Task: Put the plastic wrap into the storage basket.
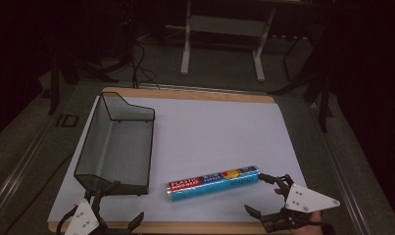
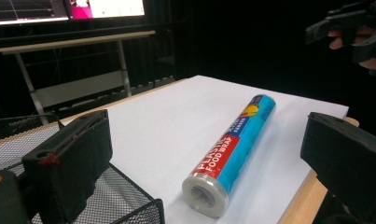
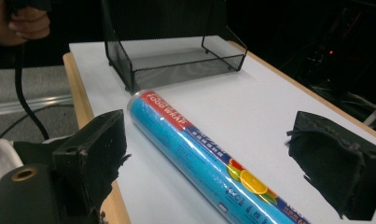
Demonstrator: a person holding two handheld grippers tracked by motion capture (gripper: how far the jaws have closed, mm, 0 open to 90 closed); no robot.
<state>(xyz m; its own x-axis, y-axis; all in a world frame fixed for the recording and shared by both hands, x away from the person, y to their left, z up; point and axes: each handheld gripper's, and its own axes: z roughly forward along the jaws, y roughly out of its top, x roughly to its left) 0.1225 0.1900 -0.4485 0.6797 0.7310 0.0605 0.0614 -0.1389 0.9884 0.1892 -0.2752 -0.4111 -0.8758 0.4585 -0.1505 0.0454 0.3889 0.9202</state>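
1. The roll of plastic food wrap (image 1: 213, 183) lies on its side on the white counter (image 1: 219, 127), just beside the black mesh tray (image 1: 117, 142), its near end toward the right hand-held gripper (image 1: 259, 195).
2. The right hand-held gripper has its jaws spread wide, with nothing clamped; in its own view the roll passes between the two pads (image 3: 332, 158) untouched.
3. The left hand-held gripper (image 1: 117, 201) is also apart and empty, hovering at the tray's near corner.
4. The roll looks light and stiff, but its glossy film is probably slippery and the round body could roll away. A grip across the middle of the tube should balance it best.
5. The left gripper view shows the roll's hollow core end (image 2: 205, 196), which the high view leaves unclear; the high view alone lays out the tray's whole length.
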